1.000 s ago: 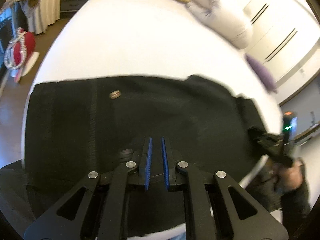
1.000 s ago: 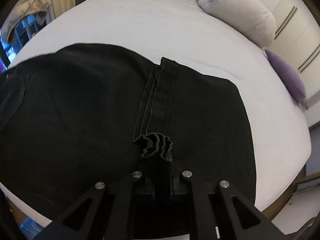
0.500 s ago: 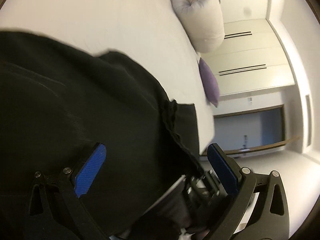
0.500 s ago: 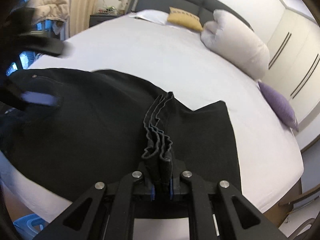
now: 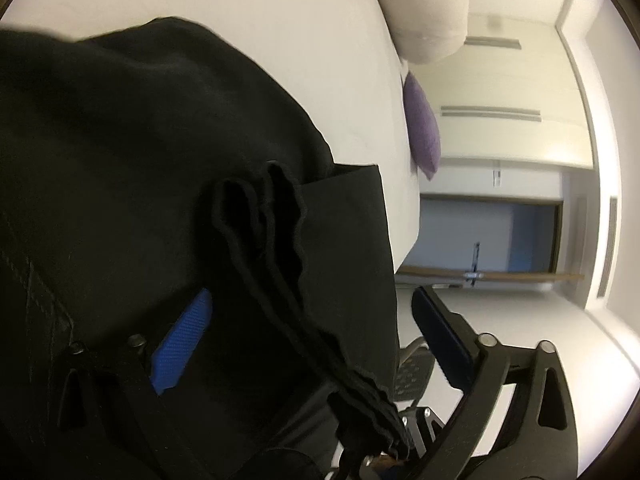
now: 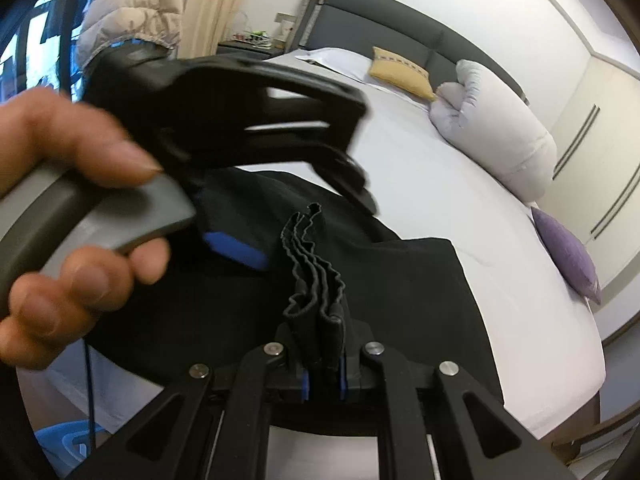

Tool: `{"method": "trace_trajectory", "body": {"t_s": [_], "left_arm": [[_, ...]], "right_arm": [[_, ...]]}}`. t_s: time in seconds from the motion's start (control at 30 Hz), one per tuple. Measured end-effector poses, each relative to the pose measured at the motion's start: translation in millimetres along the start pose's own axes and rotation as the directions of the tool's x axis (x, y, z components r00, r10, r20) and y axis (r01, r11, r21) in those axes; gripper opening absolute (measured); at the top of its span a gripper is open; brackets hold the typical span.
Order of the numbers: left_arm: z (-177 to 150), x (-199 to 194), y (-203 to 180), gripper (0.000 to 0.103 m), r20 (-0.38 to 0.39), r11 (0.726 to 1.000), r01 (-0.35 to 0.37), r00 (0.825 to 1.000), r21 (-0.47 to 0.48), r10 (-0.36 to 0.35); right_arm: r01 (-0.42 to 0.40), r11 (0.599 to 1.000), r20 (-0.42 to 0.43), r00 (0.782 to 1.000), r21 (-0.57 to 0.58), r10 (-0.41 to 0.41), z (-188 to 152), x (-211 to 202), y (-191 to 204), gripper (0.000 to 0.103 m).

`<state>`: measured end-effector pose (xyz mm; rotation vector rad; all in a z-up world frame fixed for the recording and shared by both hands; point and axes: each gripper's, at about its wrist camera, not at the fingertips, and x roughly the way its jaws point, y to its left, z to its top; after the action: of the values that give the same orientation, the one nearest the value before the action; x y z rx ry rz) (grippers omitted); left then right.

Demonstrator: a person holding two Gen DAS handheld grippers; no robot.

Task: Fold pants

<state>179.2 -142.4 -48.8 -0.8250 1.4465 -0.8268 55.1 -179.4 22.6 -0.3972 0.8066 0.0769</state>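
Note:
Black pants (image 6: 400, 280) lie spread over the near part of the white bed (image 6: 440, 184). My right gripper (image 6: 324, 380) is shut on a pleated, bunched edge (image 6: 312, 264) of the pants and holds it up off the sheet. A hand (image 6: 60, 152) holds my left gripper (image 6: 296, 220) just above and left of that bunch. In the left wrist view the pants (image 5: 140, 160) fill the left half. There the left gripper (image 5: 312, 296) stands wide with its jaws closing. The bunched edge (image 5: 260, 208) runs between its blue pads (image 5: 184, 344), which do not press on it.
A rolled white duvet (image 6: 500, 136), a yellow cushion (image 6: 400, 72) and a purple cushion (image 6: 568, 252) lie towards the head and far side of the bed. A padded jacket (image 6: 132, 4) hangs at the upper left. A blue tub (image 6: 56, 444) sits on the floor at the lower left.
The left gripper let go, opened wide and swung right to straddle the bunched edge. The right gripper rose, lifting that edge with it.

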Motion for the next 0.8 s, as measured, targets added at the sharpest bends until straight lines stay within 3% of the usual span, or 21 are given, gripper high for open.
{"method": "trace_trajectory", "body": {"t_s": [0.07,0.17,0.27,0.5,0.8], "left_arm": [[5.5,3.7,-5.7,0.036,-0.024,0.998,-0.045,0.999,0.043,0.046],[9.3,-0.3,-7.7,0.018,-0.022,0.993,-0.089,0.996,0.077,0.091],[12.7,-8.7,-12.3,0.012,-0.013,0.983,-0.126,0.992,0.133,0.129],[17.2,-26.9,-15.5,0.011,0.017,0.958,-0.203,0.979,0.201,0.204],[16.7,-35.6,25.2,0.011,0.032,0.957,-0.254,0.967,0.143,0.252]], "right_arm": [[-0.008,1.000,0.003,1.000,-0.015,0.008,-0.2,-0.3,6.1,0.012],[-0.014,0.999,0.011,1.000,-0.039,0.015,1.1,-3.4,18.0,0.012],[-0.021,0.998,0.019,1.000,-0.062,0.022,3.6,-7.8,28.8,0.012],[-0.053,0.988,0.028,0.998,-0.147,0.058,10.9,-6.8,52.2,0.013],[-0.128,0.978,-0.047,0.991,-0.162,0.122,-2.5,14.9,70.2,0.015]]}}
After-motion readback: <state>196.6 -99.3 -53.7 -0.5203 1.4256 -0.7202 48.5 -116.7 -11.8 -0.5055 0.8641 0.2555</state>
